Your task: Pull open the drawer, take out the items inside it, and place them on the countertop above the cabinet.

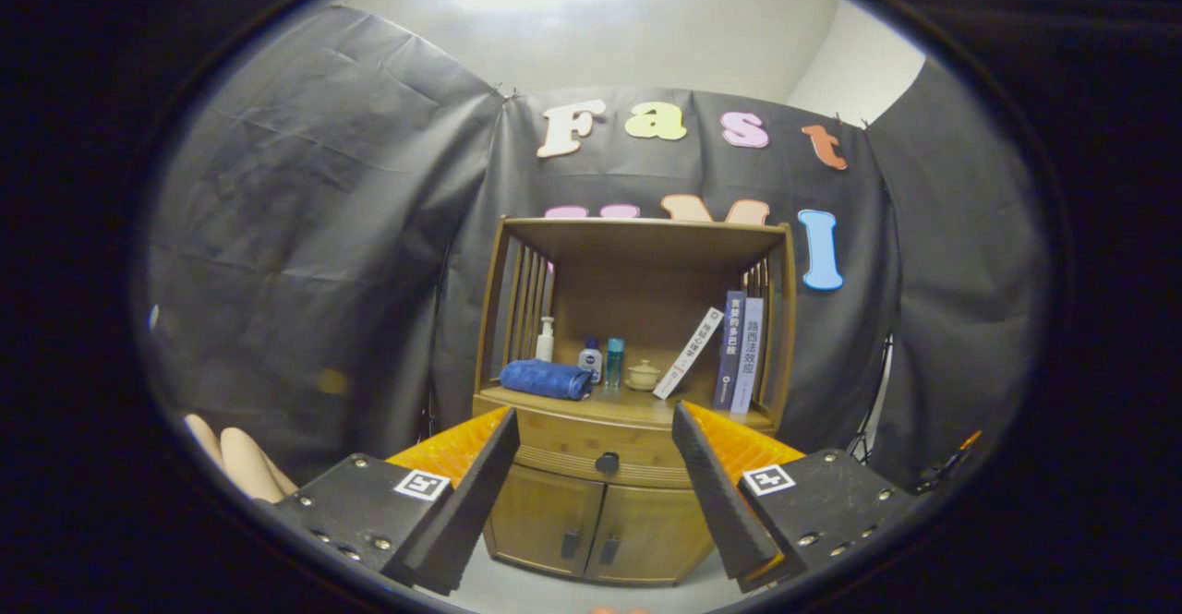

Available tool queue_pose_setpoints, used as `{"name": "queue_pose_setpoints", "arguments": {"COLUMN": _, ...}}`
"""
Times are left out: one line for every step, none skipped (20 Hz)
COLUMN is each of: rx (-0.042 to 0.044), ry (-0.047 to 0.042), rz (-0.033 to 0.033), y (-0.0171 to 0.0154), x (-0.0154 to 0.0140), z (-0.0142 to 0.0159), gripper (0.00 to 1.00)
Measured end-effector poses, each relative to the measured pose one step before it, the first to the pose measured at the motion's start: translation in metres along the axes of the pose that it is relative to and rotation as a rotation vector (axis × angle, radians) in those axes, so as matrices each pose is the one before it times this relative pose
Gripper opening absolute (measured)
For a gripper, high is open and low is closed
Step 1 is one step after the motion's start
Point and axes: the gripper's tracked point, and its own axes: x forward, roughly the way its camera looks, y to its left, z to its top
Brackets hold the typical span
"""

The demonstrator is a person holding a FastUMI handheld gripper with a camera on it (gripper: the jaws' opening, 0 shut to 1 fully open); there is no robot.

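Note:
A wooden cabinet [637, 392] stands against the booth wall, some way beyond my fingers. Its drawer [591, 457] is closed, with a dark round knob [607, 463] at the middle of the drawer front. The knob sits between my two fingers in the view but well ahead of them. My gripper [596, 429] is open with nothing between the fingers. The countertop [637, 403] above the drawer carries a folded blue towel [547, 379], a white pump bottle [546, 340], a small white-capped bottle [591, 359], a teal bottle [614, 360], a small lidded pot [643, 375] and three books [729, 355].
Two lower cabinet doors [600, 526] with dark handles sit under the drawer. Slatted side walls and a top board enclose the shelf space. A person's fingers [235, 457] show low beside the left finger. Pale floor [536, 586] lies before the cabinet.

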Motion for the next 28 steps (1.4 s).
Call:
{"name": "queue_pose_setpoints", "arguments": {"rx": -0.0016, "ry": -0.00036, "rz": -0.00306, "y": -0.00088, "x": 0.00024, "z": 0.00026, "gripper": 0.99}}
{"name": "queue_pose_setpoints", "arguments": {"rx": 0.0003, "ry": 0.00169, "rz": -0.0002, "y": 0.00004, "x": 0.00005, "z": -0.00093, "gripper": 0.99}}
{"name": "queue_pose_setpoints", "arguments": {"rx": 0.00074, "ry": 0.00217, "rz": -0.00252, "y": -0.00035, "x": 0.00118, "z": -0.00087, "gripper": 0.99}}
{"name": "queue_pose_setpoints", "arguments": {"rx": 0.00005, "ry": 0.00242, "rz": -0.00083, "y": -0.00042, "x": 0.00108, "z": -0.00158, "gripper": 0.99}}
{"name": "queue_pose_setpoints", "arguments": {"rx": -0.00246, "ry": 0.00336, "rz": -0.00271, "y": -0.0003, "x": 0.00093, "z": -0.00149, "gripper": 0.99}}
{"name": "queue_pose_setpoints", "arguments": {"rx": -0.00451, "ry": 0.0043, "rz": -0.00232, "y": -0.00048, "x": 0.00137, "z": -0.00208, "gripper": 0.99}}
{"name": "queue_pose_setpoints", "arguments": {"rx": -0.00065, "ry": 0.00354, "rz": 0.00048, "y": 0.00074, "x": 0.00176, "z": -0.00223, "gripper": 0.99}}
{"name": "queue_pose_setpoints", "arguments": {"rx": 0.00298, "ry": 0.00418, "rz": 0.0025, "y": 0.00133, "x": 0.00308, "z": -0.00301, "gripper": 0.99}}
{"name": "queue_pose_setpoints", "arguments": {"rx": 0.00322, "ry": 0.00508, "rz": 0.00349, "y": 0.00144, "x": 0.0042, "z": -0.00376, "gripper": 0.99}}
{"name": "queue_pose_setpoints", "arguments": {"rx": 0.00032, "ry": 0.00501, "rz": 0.00378, "y": 0.002, "x": 0.00429, "z": -0.00361, "gripper": 0.99}}
{"name": "queue_pose_setpoints", "arguments": {"rx": -0.00121, "ry": 0.00414, "rz": 0.00451, "y": 0.002, "x": 0.00521, "z": -0.00326, "gripper": 0.99}}
{"name": "queue_pose_setpoints", "arguments": {"rx": -0.00129, "ry": 0.00242, "rz": 0.00567, "y": 0.00193, "x": 0.0042, "z": -0.00351, "gripper": 0.99}}
{"name": "queue_pose_setpoints", "arguments": {"rx": -0.00226, "ry": 0.00192, "rz": 0.0045, "y": 0.00201, "x": 0.00448, "z": -0.00258, "gripper": 0.99}}
{"name": "queue_pose_setpoints", "arguments": {"rx": 0.00088, "ry": 0.00277, "rz": 0.00819, "y": 0.00354, "x": 0.00488, "z": -0.00276, "gripper": 0.99}}
{"name": "queue_pose_setpoints", "arguments": {"rx": 0.00066, "ry": 0.00052, "rz": 0.00947, "y": 0.00473, "x": 0.00387, "z": -0.00145, "gripper": 0.99}}
{"name": "queue_pose_setpoints", "arguments": {"rx": -0.00462, "ry": -0.00268, "rz": 0.00539, "y": 0.002, "x": 0.00288, "z": -0.00063, "gripper": 1.0}}
{"name": "queue_pose_setpoints", "arguments": {"rx": -0.00868, "ry": -0.00509, "rz": 0.00298, "y": 0.00171, "x": 0.00473, "z": 0.00055, "gripper": 1.0}}
{"name": "queue_pose_setpoints", "arguments": {"rx": -0.00892, "ry": -0.00579, "rz": 0.00355, "y": 0.00222, "x": 0.00518, "z": 0.00068, "gripper": 1.0}}
{"name": "queue_pose_setpoints", "arguments": {"rx": -0.00709, "ry": -0.0076, "rz": 0.00434, "y": 0.00204, "x": 0.00629, "z": 0.00098, "gripper": 1.0}}
{"name": "queue_pose_setpoints", "arguments": {"rx": -0.00377, "ry": -0.00676, "rz": 0.00424, "y": 0.00126, "x": 0.0076, "z": 0.00054, "gripper": 0.99}}
{"name": "queue_pose_setpoints", "arguments": {"rx": -0.00171, "ry": -0.00649, "rz": 0.00516, "y": 0.00168, "x": 0.00854, "z": 0.0006, "gripper": 0.99}}
{"name": "queue_pose_setpoints", "arguments": {"rx": 0.00004, "ry": -0.00541, "rz": 0.00357, "y": 0.00178, "x": 0.00823, "z": 0.00005, "gripper": 0.99}}
{"name": "queue_pose_setpoints", "arguments": {"rx": -0.00013, "ry": -0.00461, "rz": 0.00473, "y": 0.00254, "x": 0.00781, "z": 0.00067, "gripper": 0.99}}
{"name": "queue_pose_setpoints", "arguments": {"rx": 0.00058, "ry": -0.00291, "rz": 0.00308, "y": 0.00118, "x": 0.00696, "z": -0.00097, "gripper": 0.99}}
{"name": "queue_pose_setpoints", "arguments": {"rx": 0.00443, "ry": 0.0011, "rz": 0.00401, "y": 0.00224, "x": 0.00639, "z": -0.00153, "gripper": 0.99}}
{"name": "queue_pose_setpoints", "arguments": {"rx": 0.00735, "ry": 0.00089, "rz": 0.0048, "y": 0.00189, "x": 0.00576, "z": -0.00169, "gripper": 0.99}}
{"name": "queue_pose_setpoints", "arguments": {"rx": 0.00988, "ry": 0.00115, "rz": 0.00145, "y": 0.00108, "x": 0.0054, "z": -0.00182, "gripper": 0.99}}
{"name": "queue_pose_setpoints", "arguments": {"rx": 0.01151, "ry": 0.00162, "rz": 0.00056, "y": -0.00002, "x": 0.00498, "z": -0.00282, "gripper": 0.99}}
